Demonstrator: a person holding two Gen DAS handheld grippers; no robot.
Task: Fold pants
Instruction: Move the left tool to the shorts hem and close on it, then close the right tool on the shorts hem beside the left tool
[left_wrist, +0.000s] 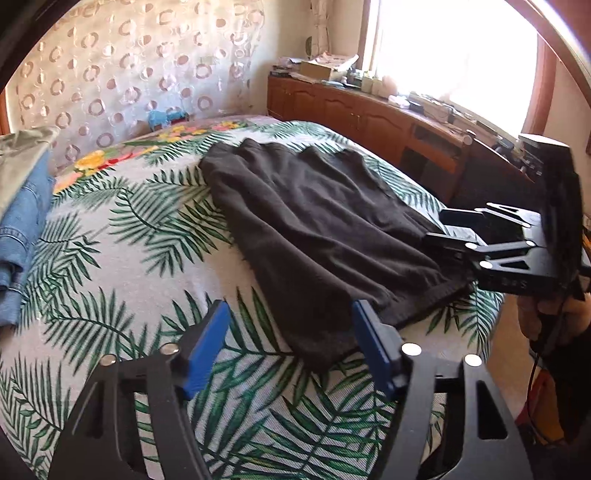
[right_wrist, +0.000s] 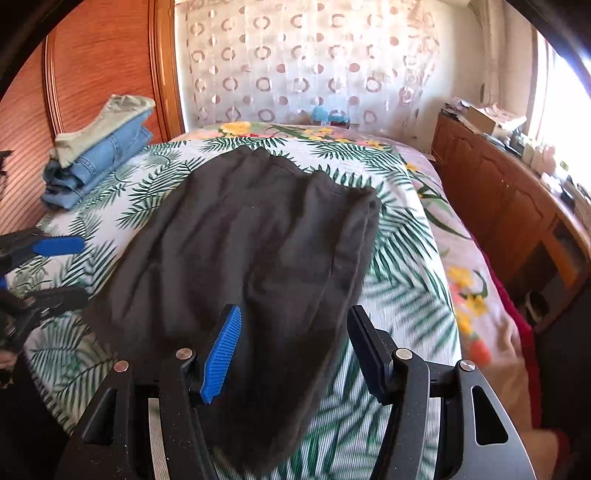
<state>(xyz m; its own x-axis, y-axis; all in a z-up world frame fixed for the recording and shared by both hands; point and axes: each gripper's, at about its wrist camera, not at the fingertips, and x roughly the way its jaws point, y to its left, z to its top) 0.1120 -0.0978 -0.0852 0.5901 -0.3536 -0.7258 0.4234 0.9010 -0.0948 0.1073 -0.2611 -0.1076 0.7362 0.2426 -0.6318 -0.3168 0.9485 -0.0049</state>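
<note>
Spread over the palm-leaf printed bedcover (left_wrist: 122, 258), the folded dark charcoal fabric pants (left_wrist: 314, 229) lie flat mid-bed, the left gripper (left_wrist: 291, 343) held apart just off their near corner and the right gripper (right_wrist: 291, 347) parted over their near end.

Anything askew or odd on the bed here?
Nothing damaged. The dark grey folded pants lie diagonally across the leaf-print bedspread, near end overhanging the bed edge. Both tongs, left and right, are open.
</note>
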